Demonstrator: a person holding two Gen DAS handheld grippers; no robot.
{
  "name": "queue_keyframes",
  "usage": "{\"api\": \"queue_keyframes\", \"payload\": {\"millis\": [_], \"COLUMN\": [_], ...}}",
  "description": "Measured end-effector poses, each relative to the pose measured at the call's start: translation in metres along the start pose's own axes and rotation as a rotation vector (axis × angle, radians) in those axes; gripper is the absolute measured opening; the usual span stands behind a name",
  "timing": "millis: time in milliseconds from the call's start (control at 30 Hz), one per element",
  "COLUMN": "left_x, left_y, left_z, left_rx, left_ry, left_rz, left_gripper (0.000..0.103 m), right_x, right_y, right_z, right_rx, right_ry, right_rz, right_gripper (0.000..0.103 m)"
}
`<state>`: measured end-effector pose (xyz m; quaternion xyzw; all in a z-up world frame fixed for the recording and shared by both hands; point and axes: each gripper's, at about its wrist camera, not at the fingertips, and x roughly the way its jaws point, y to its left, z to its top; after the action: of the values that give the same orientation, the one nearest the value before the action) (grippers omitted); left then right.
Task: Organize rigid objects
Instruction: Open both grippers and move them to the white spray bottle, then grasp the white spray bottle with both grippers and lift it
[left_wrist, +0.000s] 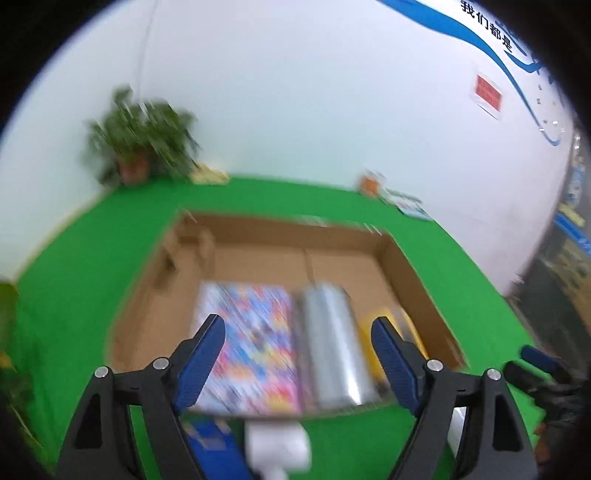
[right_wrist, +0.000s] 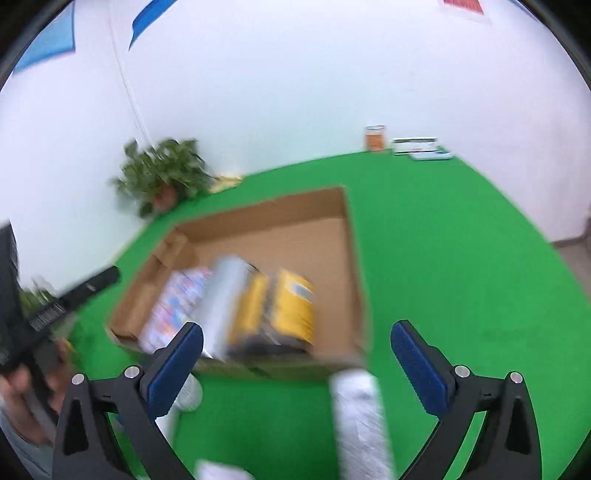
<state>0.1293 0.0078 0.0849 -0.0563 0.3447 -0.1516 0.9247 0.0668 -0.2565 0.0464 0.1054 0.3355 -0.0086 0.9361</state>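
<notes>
Both tongs wide open, nothing between the blue pads. Left tongs (left_wrist: 297, 354) hovering over the near end of the cardboard box (left_wrist: 413, 258); right tongs (right_wrist: 295, 354) hovering just short of the box's near wall, above the green bench (right_wrist: 461, 258).

Inside the box, straight ahead of the left tongs: a colourful flat pack (left_wrist: 255, 332), a silvery roll (left_wrist: 332, 339) touching it on the right, a yellow pack (right_wrist: 291, 306) further right. Far half of the box bare.

Still outside the box: a white cylinder (right_wrist: 360, 417) lying on the bench between the right fingers, close below them; a blue box (left_wrist: 214, 450) and a white item (left_wrist: 277, 443) under the left tongs, near the box's front wall. Everything motion-blurred, so labels unreadable.

Step in hand, by the look of it: between placements, partway through packing. Next move likely a grab of the white cylinder: lowering the right tongs, straddling it across its width, closing squarely, then lifting over the near wall into the free space beside the yellow pack.
</notes>
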Motion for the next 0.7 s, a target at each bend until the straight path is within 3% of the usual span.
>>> {"api": "queue_keyframes", "payload": {"millis": [100,167,267,333,367,567,700], "left_x": [0.017,0.025,0.040,0.050,0.054,0.080,0.092], "left_y": [-0.010,-0.019,-0.042,-0.053,-0.059,-0.081,-0.098], "left_z": [-0.022,-0.034,-0.053,-0.060,-0.064,-0.081,-0.093], "left_rx": [-0.037,-0.049,-0.050,-0.054,-0.054,-0.026,-0.027], "left_ry": [0.161,0.236,0.353,0.416,0.444,0.568,0.659], "left_rz": [-0.127,-0.174,-0.281,-0.331,-0.349,-0.386,-0.453], "left_gripper": [0.081,0.081,0.081,0.081,0.081,0.081,0.081], "right_x": [0.007,0.015,0.030,0.041,0.044,0.036,0.022], "right_y": [-0.016,-0.027,-0.037,-0.037,-0.036,-0.028,-0.008], "right_z": [-0.041,-0.067,-0.093,-0.105,-0.109,-0.128,-0.143], "right_rx": [-0.061,-0.043,0.011,0.008,0.009,0.046,0.058], "right_ry": [0.107,0.168,0.253,0.291,0.304,0.317,0.331], "right_rz": [-0.068,-0.089,-0.078,-0.114,-0.129,-0.144,-0.107], "right_gripper": [0.102,0.098,0.078,0.055,0.048,0.044,0.043]}}
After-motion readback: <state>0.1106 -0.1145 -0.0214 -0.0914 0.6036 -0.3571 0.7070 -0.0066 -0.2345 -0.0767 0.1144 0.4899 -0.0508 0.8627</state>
